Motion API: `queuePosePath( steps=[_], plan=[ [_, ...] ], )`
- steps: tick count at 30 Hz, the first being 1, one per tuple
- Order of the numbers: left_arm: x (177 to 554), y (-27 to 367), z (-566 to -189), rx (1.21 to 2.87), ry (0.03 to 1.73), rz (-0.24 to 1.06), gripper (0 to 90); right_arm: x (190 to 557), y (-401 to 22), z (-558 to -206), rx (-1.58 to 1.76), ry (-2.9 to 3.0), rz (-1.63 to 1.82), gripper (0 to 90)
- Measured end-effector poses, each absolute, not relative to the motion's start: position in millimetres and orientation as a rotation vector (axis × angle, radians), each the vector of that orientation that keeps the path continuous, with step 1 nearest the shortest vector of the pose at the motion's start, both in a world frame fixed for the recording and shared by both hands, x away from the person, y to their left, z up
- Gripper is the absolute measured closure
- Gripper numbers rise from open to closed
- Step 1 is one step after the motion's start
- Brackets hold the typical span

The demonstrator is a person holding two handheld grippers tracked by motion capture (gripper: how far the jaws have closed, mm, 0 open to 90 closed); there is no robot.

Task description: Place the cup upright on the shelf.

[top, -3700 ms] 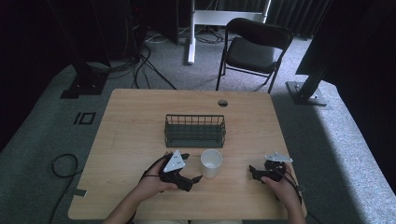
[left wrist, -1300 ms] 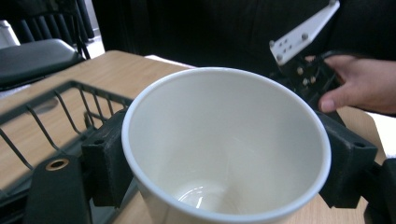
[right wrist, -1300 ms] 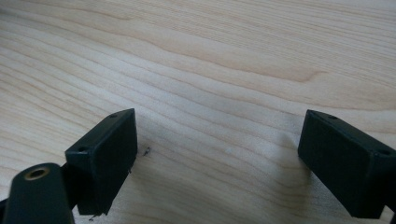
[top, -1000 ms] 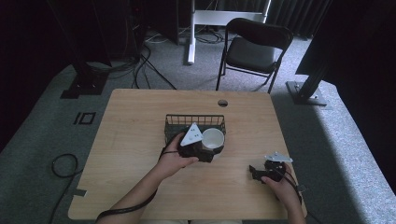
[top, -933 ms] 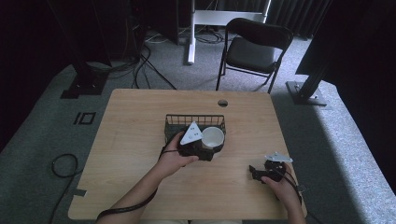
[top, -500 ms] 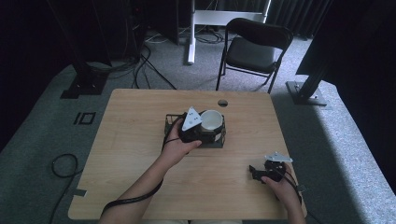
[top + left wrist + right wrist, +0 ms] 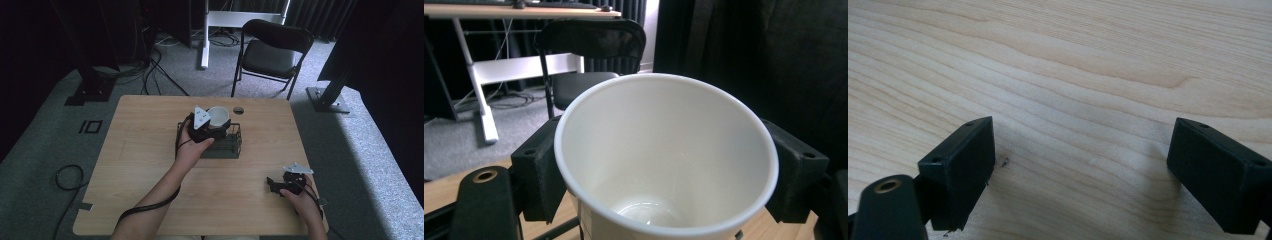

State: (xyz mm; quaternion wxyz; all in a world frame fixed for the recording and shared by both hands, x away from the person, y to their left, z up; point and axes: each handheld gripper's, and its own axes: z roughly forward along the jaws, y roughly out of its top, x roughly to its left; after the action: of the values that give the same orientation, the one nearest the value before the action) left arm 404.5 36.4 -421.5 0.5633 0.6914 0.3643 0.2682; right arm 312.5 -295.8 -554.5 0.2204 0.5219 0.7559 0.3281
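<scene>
- The left gripper (image 7: 216,131) has its jaws clamped on either side of a white paper cup (image 7: 218,116), held upright above the far rim of the black wire basket (image 7: 231,146) near the middle of the table (image 7: 150,150); in the left gripper view the cup (image 7: 664,160) is empty, mouth up, a jaw pressing each side
- The step in hand looks like carrying the cup over the basket to set it inside; the next move calls for lowering it straight between the wire walls, then loosening the jaws
- The right gripper (image 7: 278,186) rests near the table's near right corner, jaws spread wide over bare wood, grasping nothing
- A small round hole (image 7: 238,109) lies by the far edge; a folding chair (image 7: 272,50) stands beyond it; only the basket's rim could catch the cup
</scene>
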Motion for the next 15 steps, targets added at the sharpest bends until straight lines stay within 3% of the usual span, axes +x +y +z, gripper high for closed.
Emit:
queuePosePath(
  steps=[15],
  plan=[
    [422,34,-463,1.679,0.929,0.623,20.5,312,-296,-555,1.443,2.092,0.907,11.6]
  ],
)
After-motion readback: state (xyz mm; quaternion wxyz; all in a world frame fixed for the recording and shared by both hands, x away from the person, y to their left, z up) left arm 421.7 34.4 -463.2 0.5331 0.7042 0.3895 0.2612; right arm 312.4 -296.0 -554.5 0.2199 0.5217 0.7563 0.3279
